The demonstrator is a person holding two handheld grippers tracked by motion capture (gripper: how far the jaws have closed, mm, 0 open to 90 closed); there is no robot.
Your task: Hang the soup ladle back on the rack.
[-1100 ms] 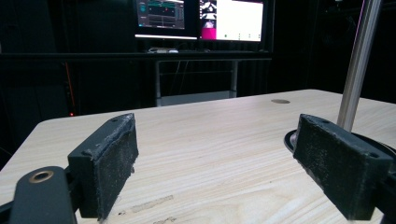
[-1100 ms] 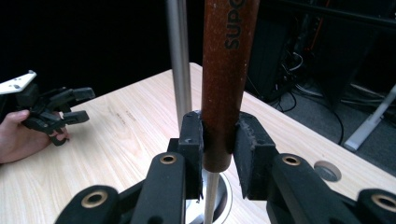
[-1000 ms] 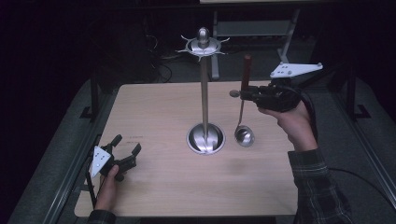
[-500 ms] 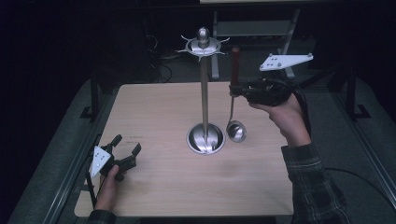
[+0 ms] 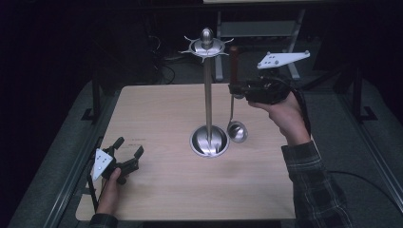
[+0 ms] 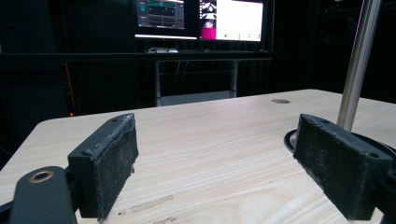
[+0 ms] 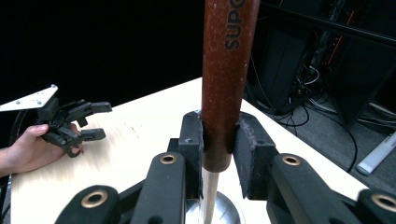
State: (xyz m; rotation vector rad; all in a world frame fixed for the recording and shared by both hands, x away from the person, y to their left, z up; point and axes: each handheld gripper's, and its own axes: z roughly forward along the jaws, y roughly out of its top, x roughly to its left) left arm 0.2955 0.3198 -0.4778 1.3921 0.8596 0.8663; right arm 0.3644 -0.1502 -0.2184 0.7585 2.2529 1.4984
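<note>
Right claw [image 5: 236, 89] clamped on ladle [image 5: 234, 102] handle beside stand [image 5: 208, 95]; left claw [image 5: 127, 153] apart, empty, resting on tabletop [image 5: 166, 190].

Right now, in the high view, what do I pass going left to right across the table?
Left tool, open and resting near the table's front left corner → utensil stand with its round base → ladle hanging upright beside the stand, its brown handle clamped in the right tool → the person's right hand.

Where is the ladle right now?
In the high view the ladle hangs upright from the right gripper, right of the stand's pole, its bowl beside the stand's base.
</note>
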